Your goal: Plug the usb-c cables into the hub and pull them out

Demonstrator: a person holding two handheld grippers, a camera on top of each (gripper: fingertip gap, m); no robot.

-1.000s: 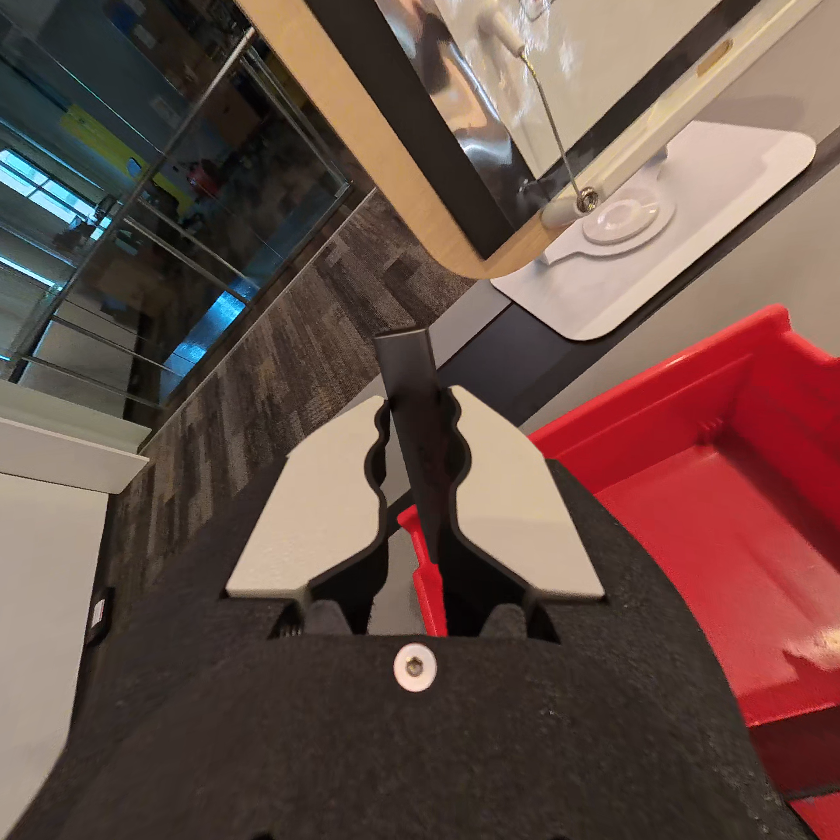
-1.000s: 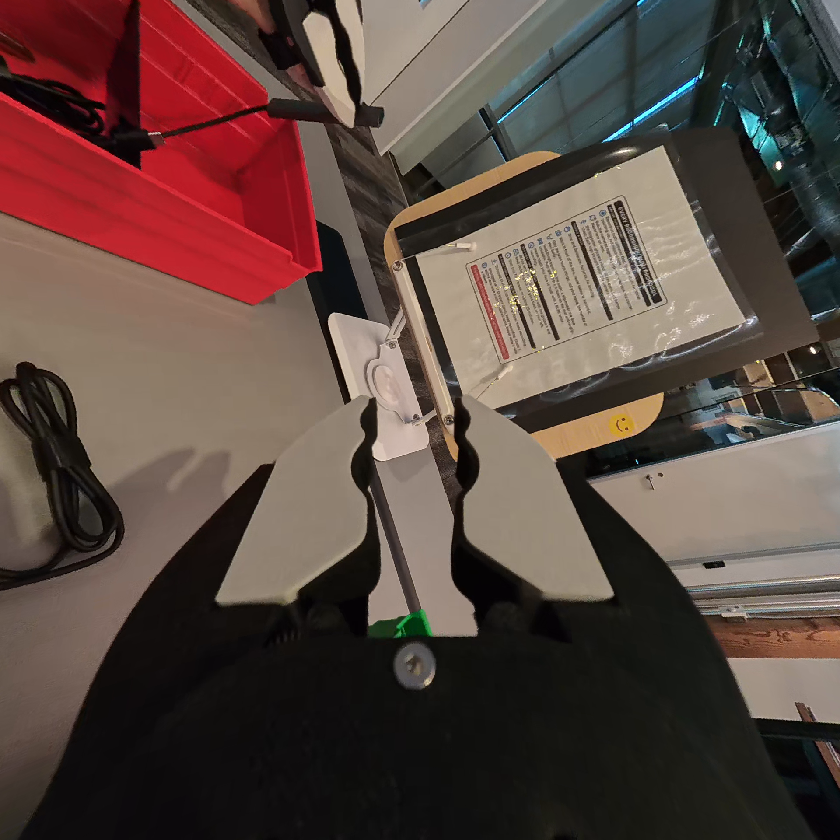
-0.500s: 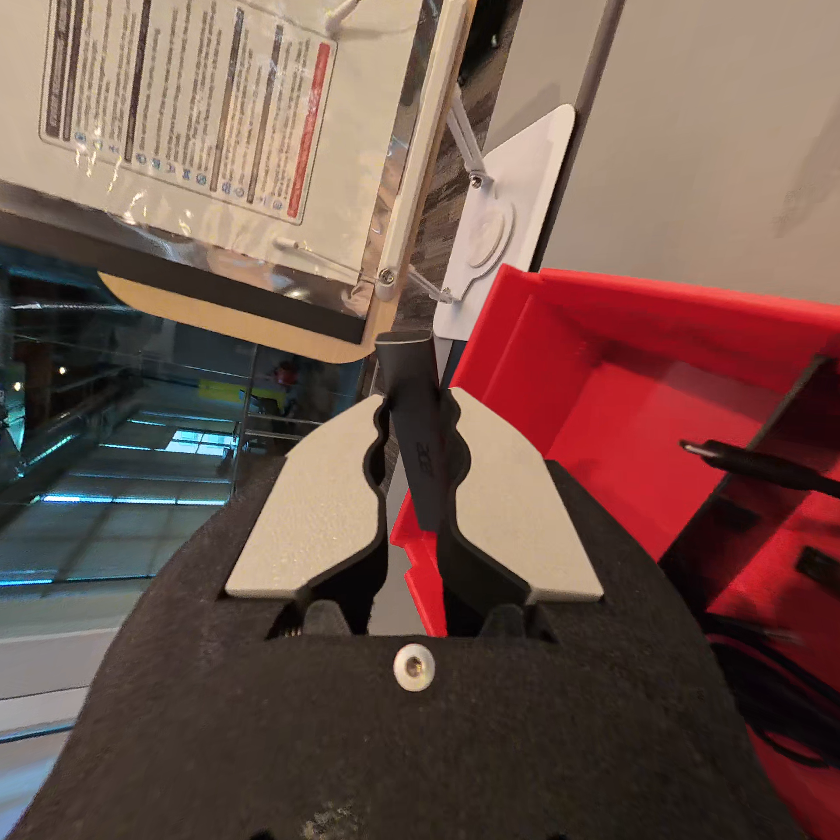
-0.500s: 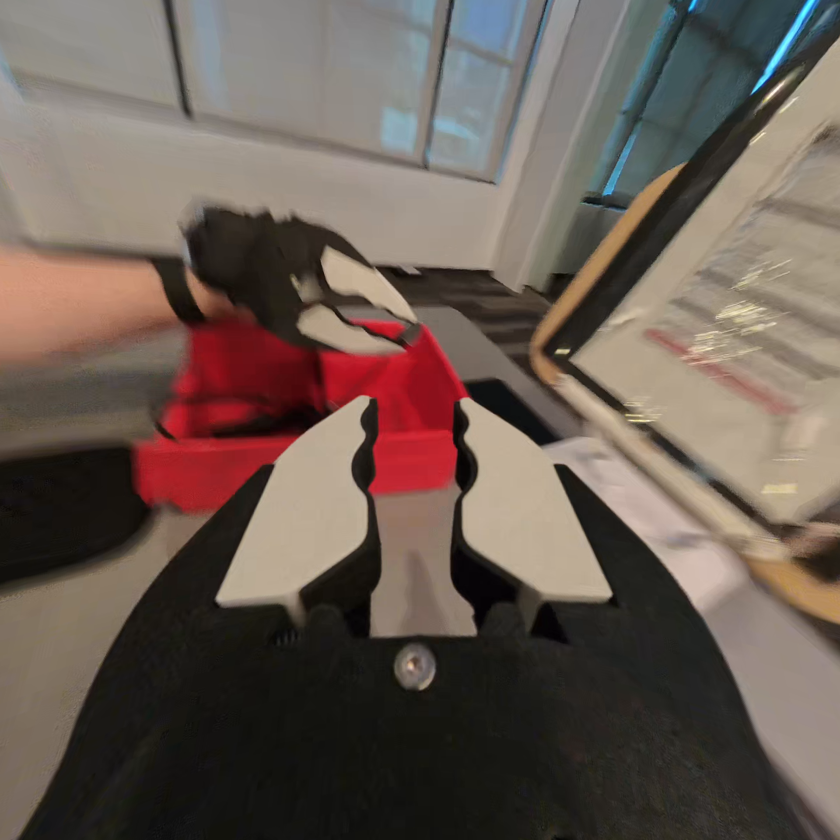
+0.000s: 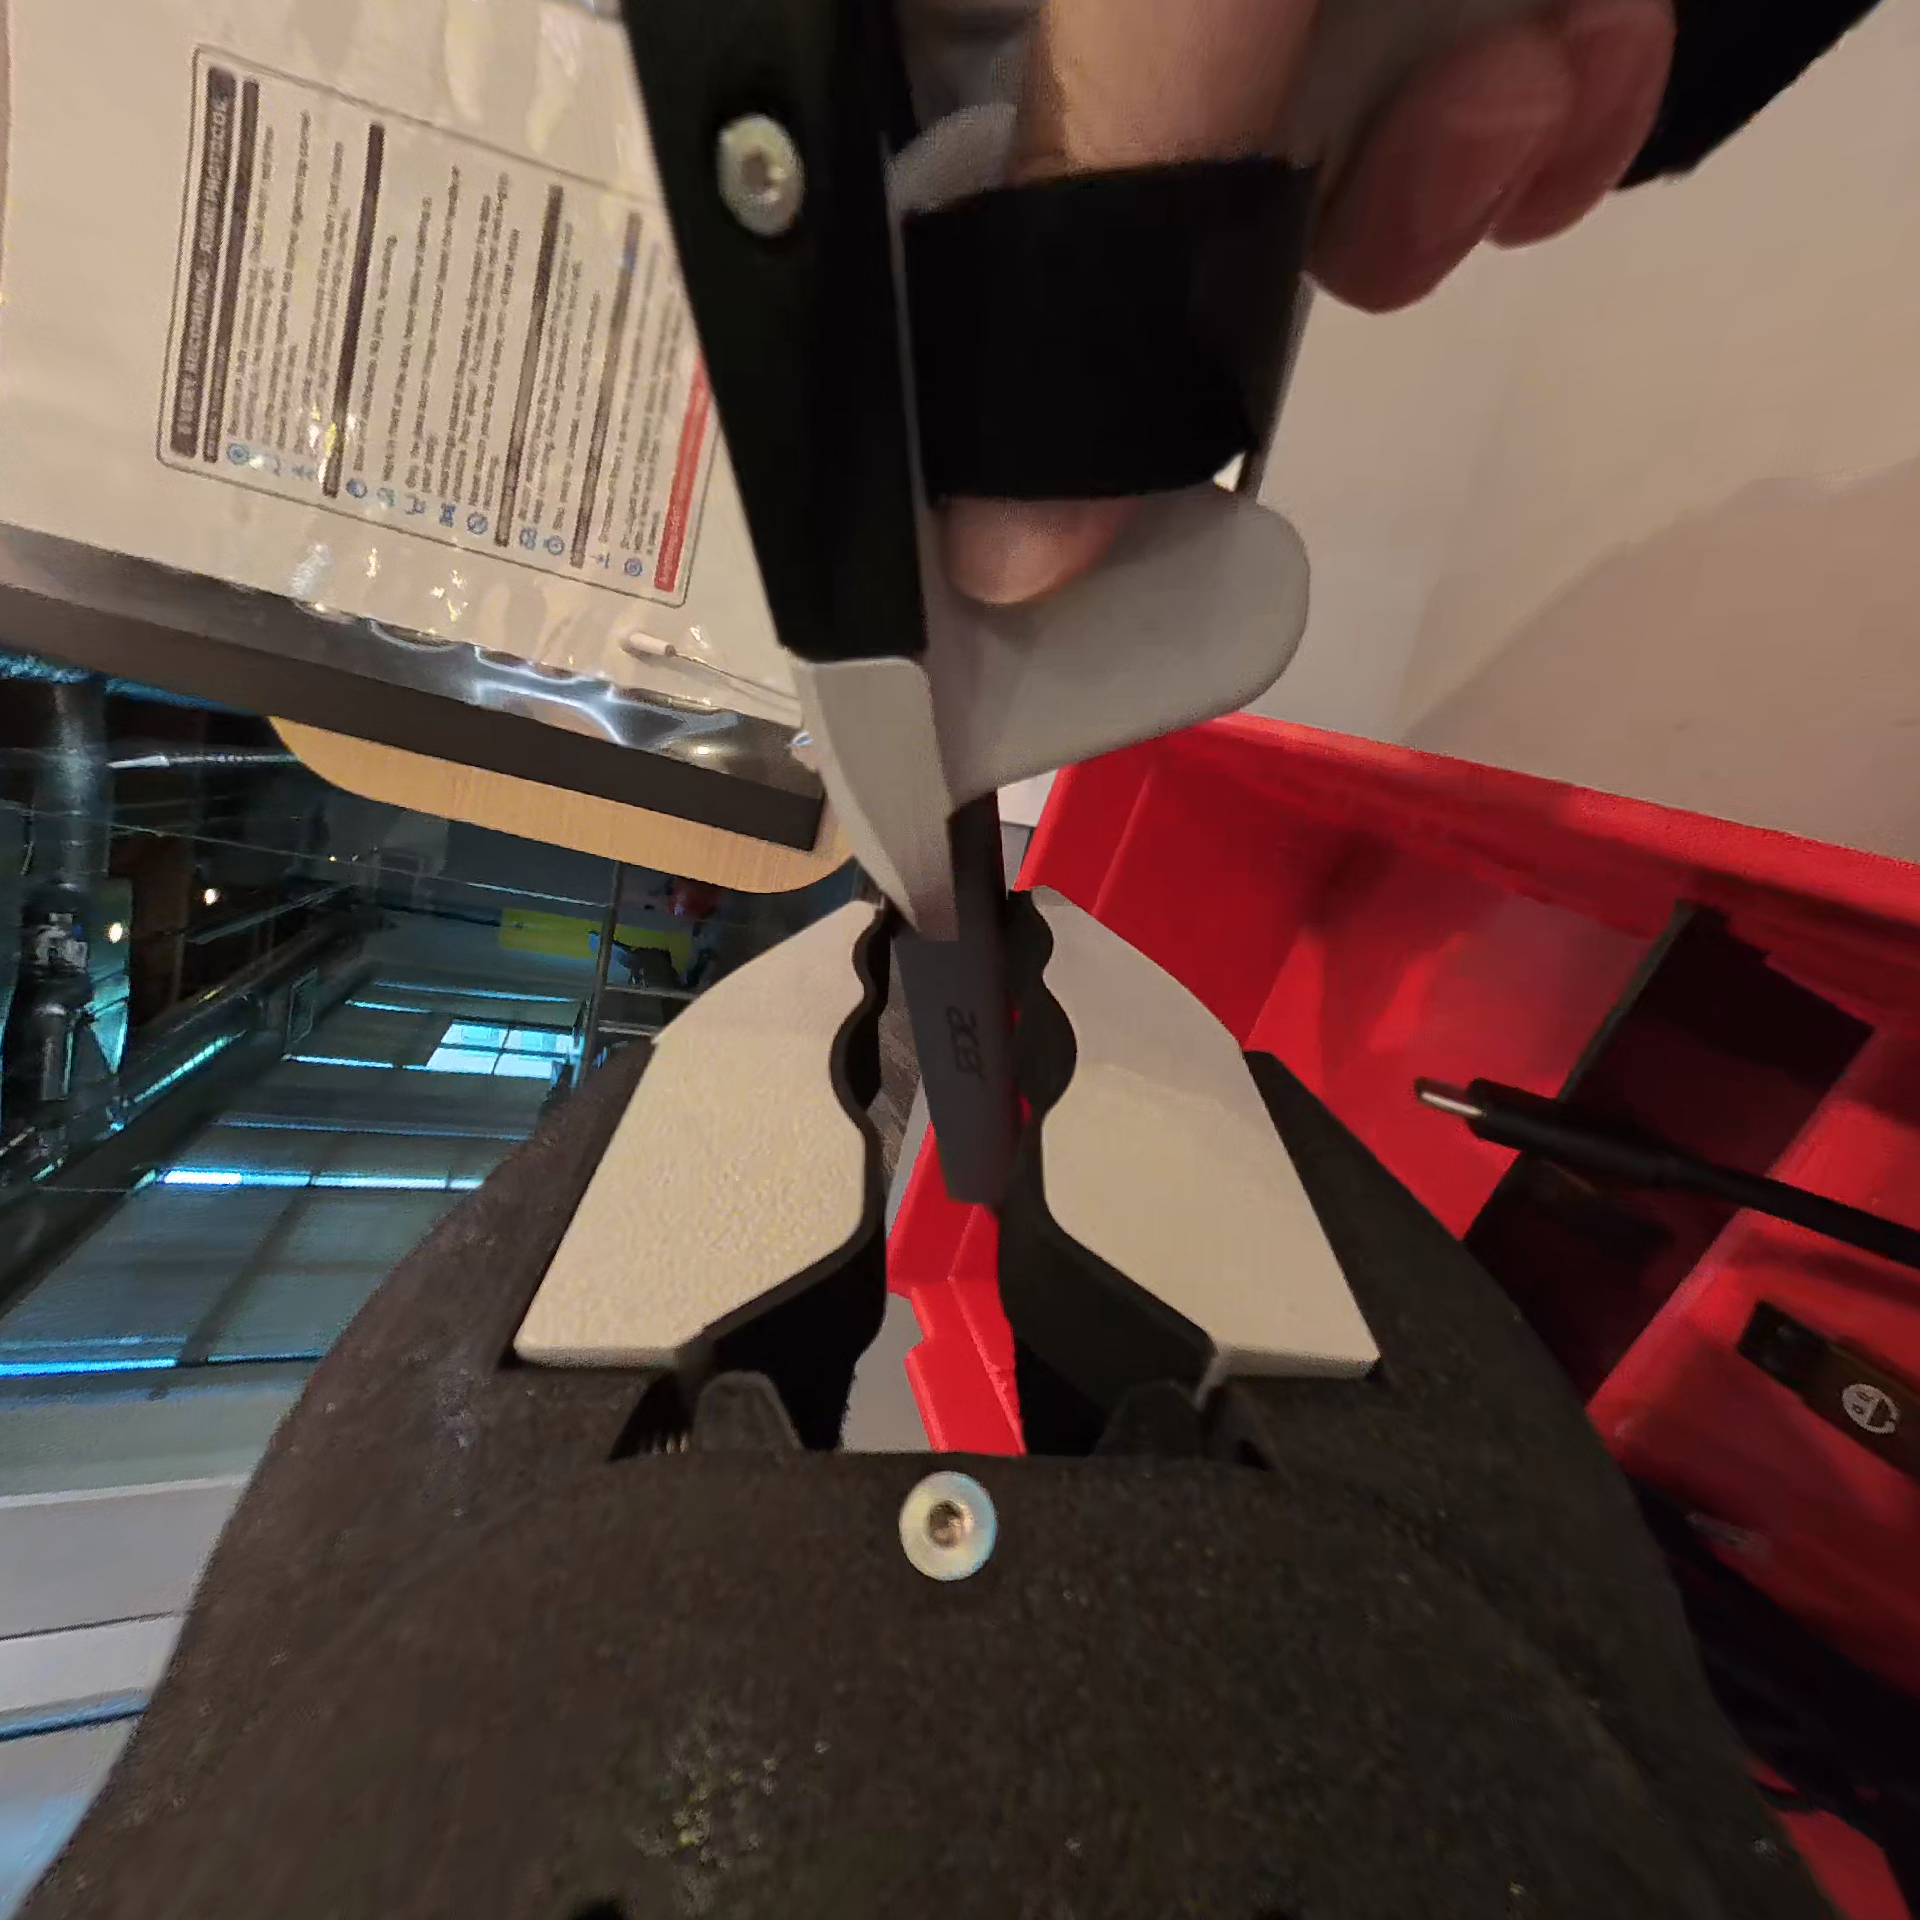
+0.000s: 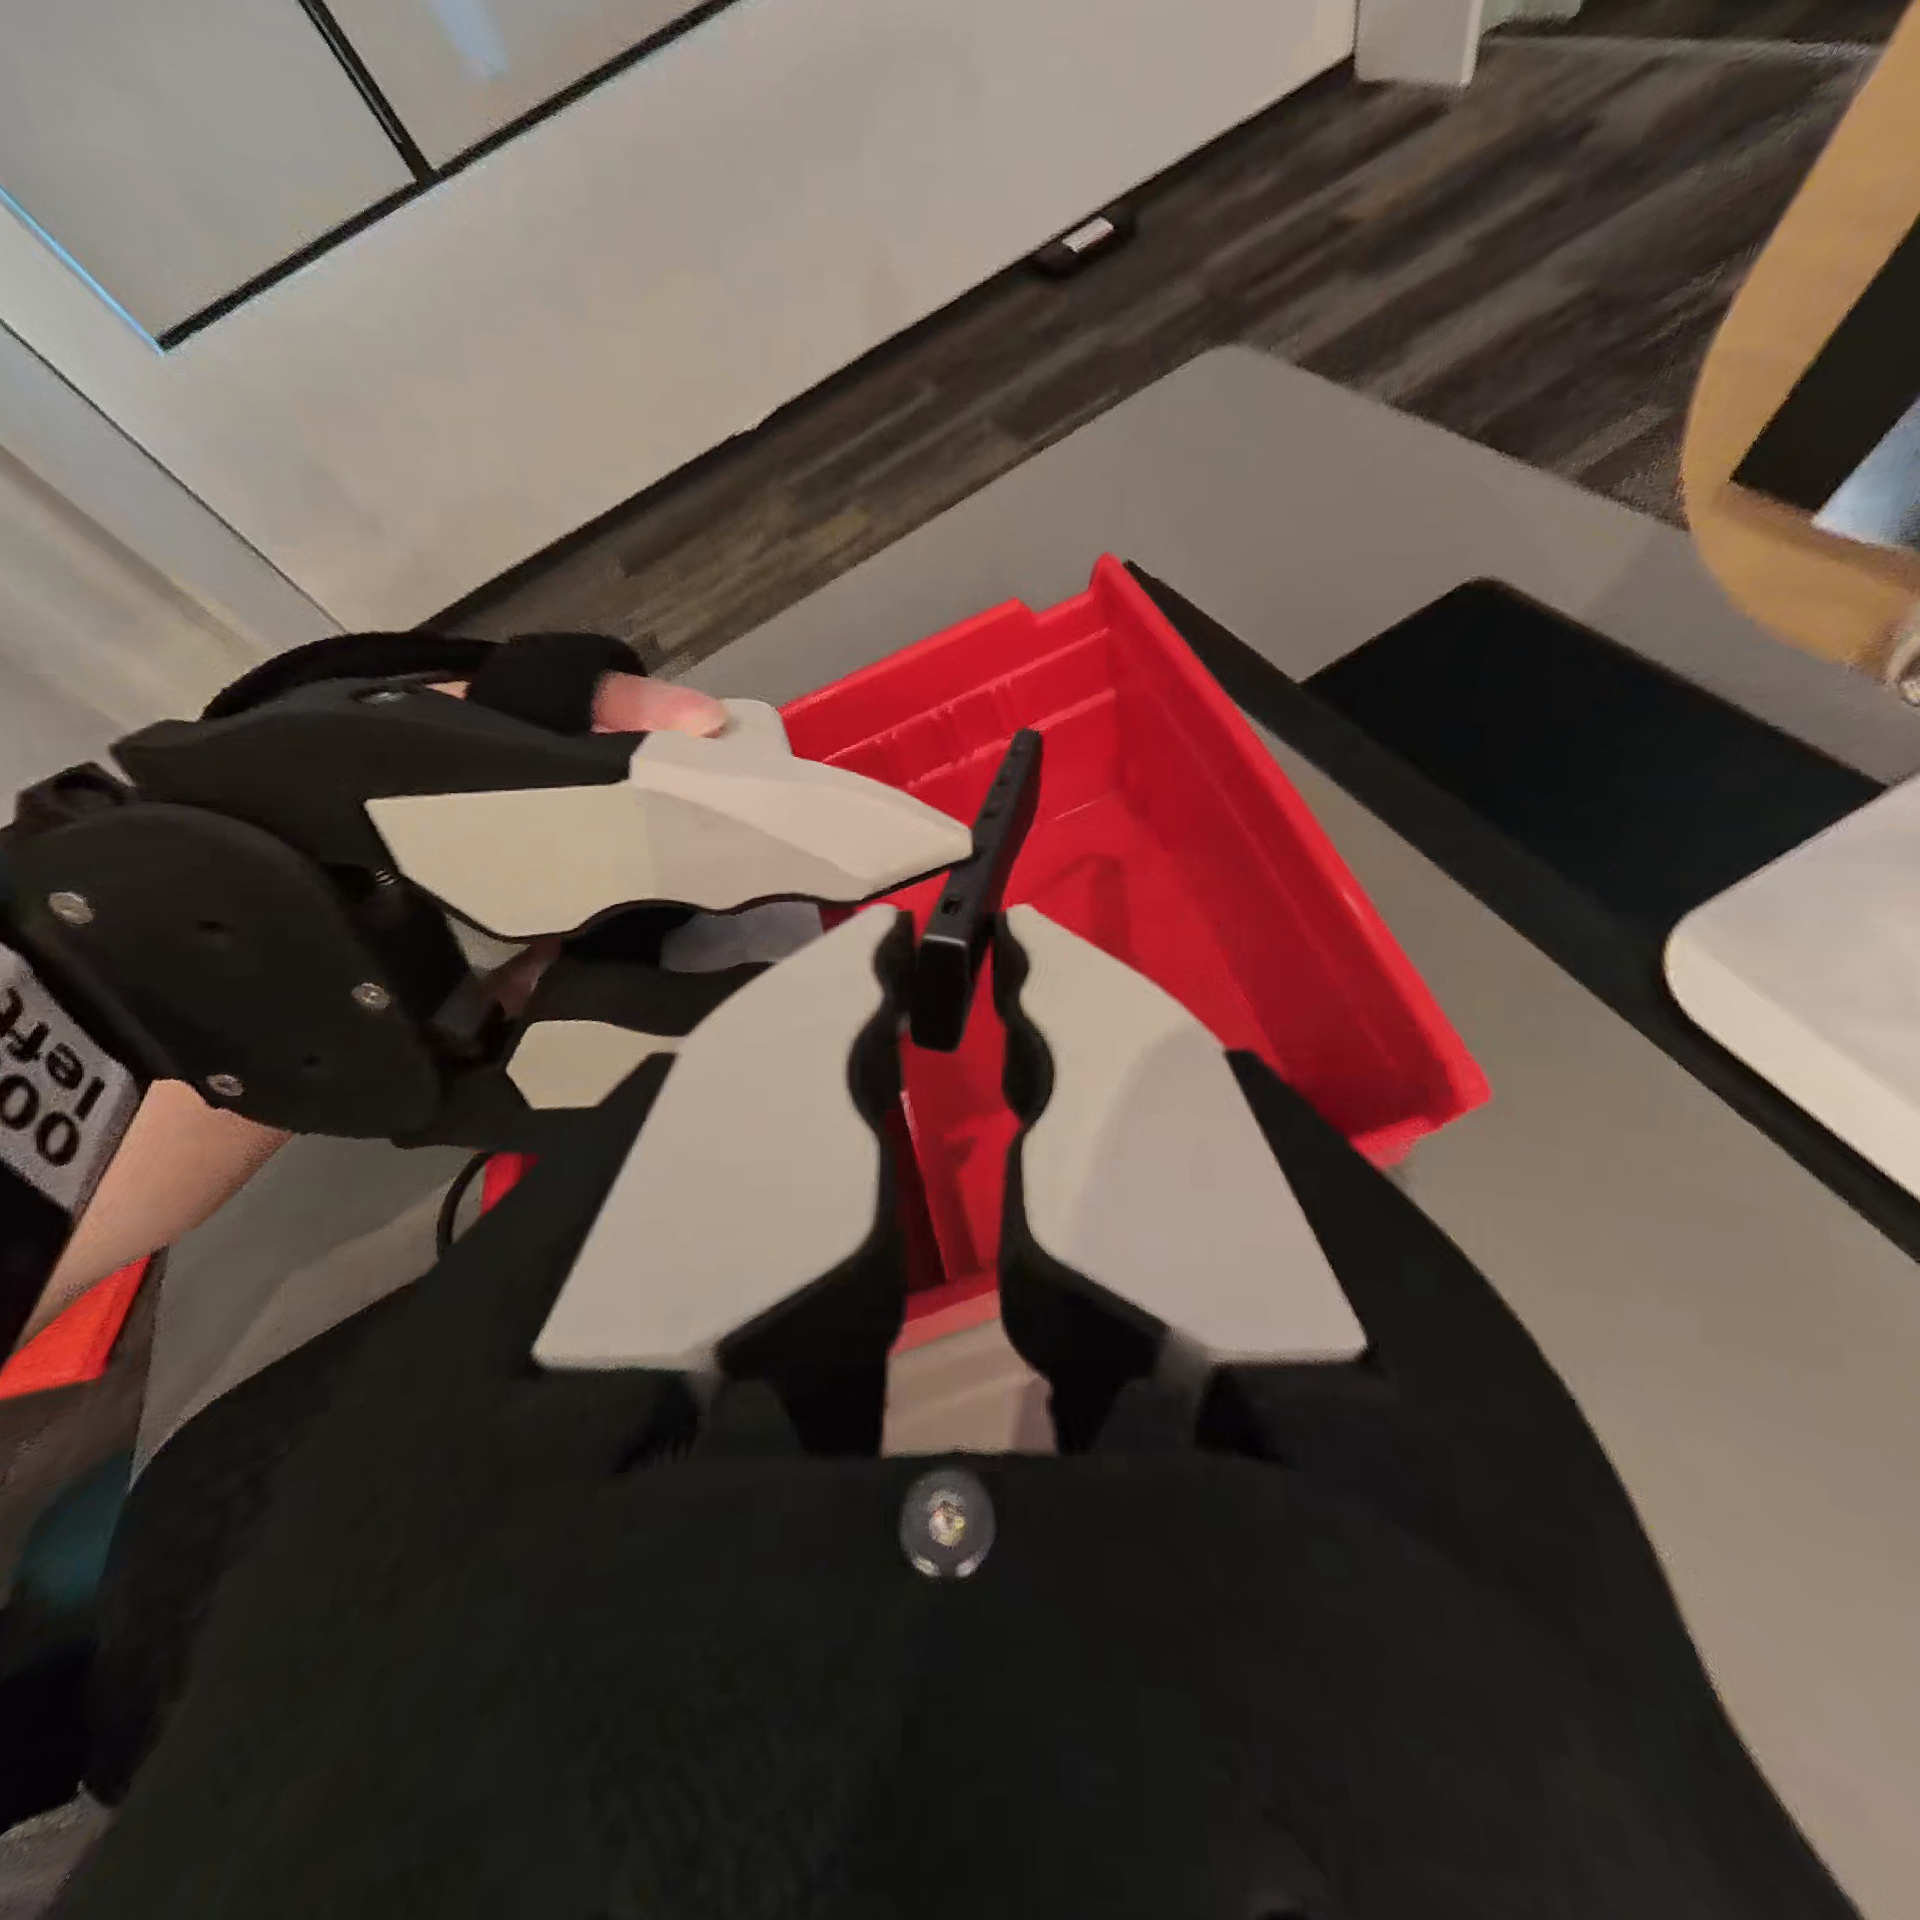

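- Grey tabletop point(image 6: 1507, 1455) carries a red bin point(image 6: 1195, 831) near its far edge, with dark wood-pattern floor and pale wall panels beyond.
- We see the left gripper point(image 5: 951, 935) pinching the slim dark hub point(image 5: 961, 1039) between its two grey fingers, so that the hub stands up out of the jaws above the bin.
- In the right wrist view this same left gripper point(image 6: 935, 862) comes in from the left, its tips closed on the middle of the hub point(image 6: 977, 883), which runs tilted from the near lower end to the far upper end.
- Our right gripper point(image 6: 945, 935) has its fingers parted on either side of the hub's near end; a gap shows on each side, so it is not clamped on the hub.
- In the left wrist view the right gripper point(image 5: 935, 862) reaches down from above, one grey finger point(image 5: 894, 790) lying along the hub's top end, with a person's hand point(image 5: 1351, 156) strapped to it.
- A black usb-c cable point(image 5: 1662, 1174) lies in the bin point(image 5: 1403, 883) to the right, its plug pointing left, apart from the hub.
- Behind stands a laminated printed sheet point(image 5: 416, 312) on a wood-edged board.
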